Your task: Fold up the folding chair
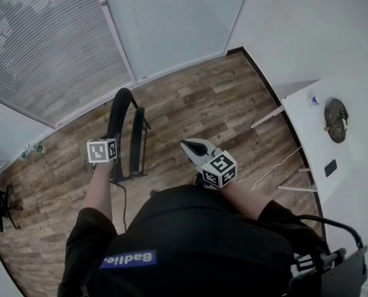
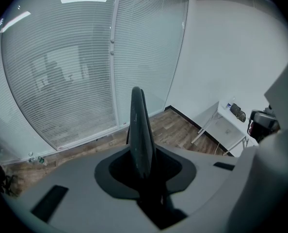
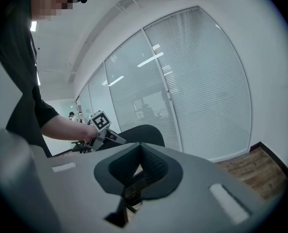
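Wood-plank floor point(image 1: 202, 104), blinds behind: folding chair point(image 1: 125, 135) stands upright, apparently collapsed flat, left tongs point(image 1: 111, 158) clamped on its top edge to steady it; right tongs point(image 1: 189, 145), closed and empty, hover nearby.

Office room, blind-covered glass partitions point(image 1: 48, 48), wood-plank floor point(image 1: 202, 104), white desk point(image 1: 317, 135)

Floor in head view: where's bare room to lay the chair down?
Bare floor lies between the folding chair and the white table, up to the blinds. Crowded: the cable by the table's legs.
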`<act>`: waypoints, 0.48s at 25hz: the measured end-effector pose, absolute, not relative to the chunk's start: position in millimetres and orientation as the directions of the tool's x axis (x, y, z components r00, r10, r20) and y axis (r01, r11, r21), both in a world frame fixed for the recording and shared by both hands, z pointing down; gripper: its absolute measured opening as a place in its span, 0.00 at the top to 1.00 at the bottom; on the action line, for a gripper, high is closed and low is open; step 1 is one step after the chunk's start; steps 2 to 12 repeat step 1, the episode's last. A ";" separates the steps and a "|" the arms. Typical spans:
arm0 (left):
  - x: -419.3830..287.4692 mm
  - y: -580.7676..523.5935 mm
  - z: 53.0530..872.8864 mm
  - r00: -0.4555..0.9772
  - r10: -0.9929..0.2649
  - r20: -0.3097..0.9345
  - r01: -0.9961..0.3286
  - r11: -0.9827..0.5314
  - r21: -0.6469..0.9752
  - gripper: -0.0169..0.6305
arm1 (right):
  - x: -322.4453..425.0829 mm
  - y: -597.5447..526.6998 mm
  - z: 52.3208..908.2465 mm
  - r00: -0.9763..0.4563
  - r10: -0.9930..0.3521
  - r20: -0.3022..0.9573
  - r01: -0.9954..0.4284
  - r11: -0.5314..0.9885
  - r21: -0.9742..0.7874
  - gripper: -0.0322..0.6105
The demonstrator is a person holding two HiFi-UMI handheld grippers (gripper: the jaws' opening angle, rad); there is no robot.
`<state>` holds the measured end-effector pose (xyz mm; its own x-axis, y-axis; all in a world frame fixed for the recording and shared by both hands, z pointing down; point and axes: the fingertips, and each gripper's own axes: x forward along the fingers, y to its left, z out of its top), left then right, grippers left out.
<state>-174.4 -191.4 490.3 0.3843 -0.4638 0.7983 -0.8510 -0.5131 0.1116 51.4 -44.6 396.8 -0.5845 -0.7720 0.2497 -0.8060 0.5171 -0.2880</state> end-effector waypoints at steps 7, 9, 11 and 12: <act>-174.7 -191.1 490.5 0.384 -0.463 0.798 -0.851 -0.513 0.112 0.86 | 50.9 -44.0 397.2 -0.584 -0.772 0.250 -0.806 0.516 -0.288 0.95; -174.7 -191.1 490.5 0.384 -0.463 0.798 -0.851 -0.513 0.112 0.86 | 50.9 -44.0 397.2 -0.584 -0.772 0.250 -0.806 0.516 -0.288 0.95; -174.7 -191.1 490.5 0.384 -0.463 0.798 -0.851 -0.513 0.112 0.86 | 50.9 -44.0 397.2 -0.584 -0.772 0.250 -0.806 0.516 -0.288 0.95; -174.7 -191.1 490.5 0.384 -0.463 0.798 -0.851 -0.513 0.112 0.86 | 50.9 -44.0 397.2 -0.584 -0.772 0.250 -0.806 0.516 -0.288 0.95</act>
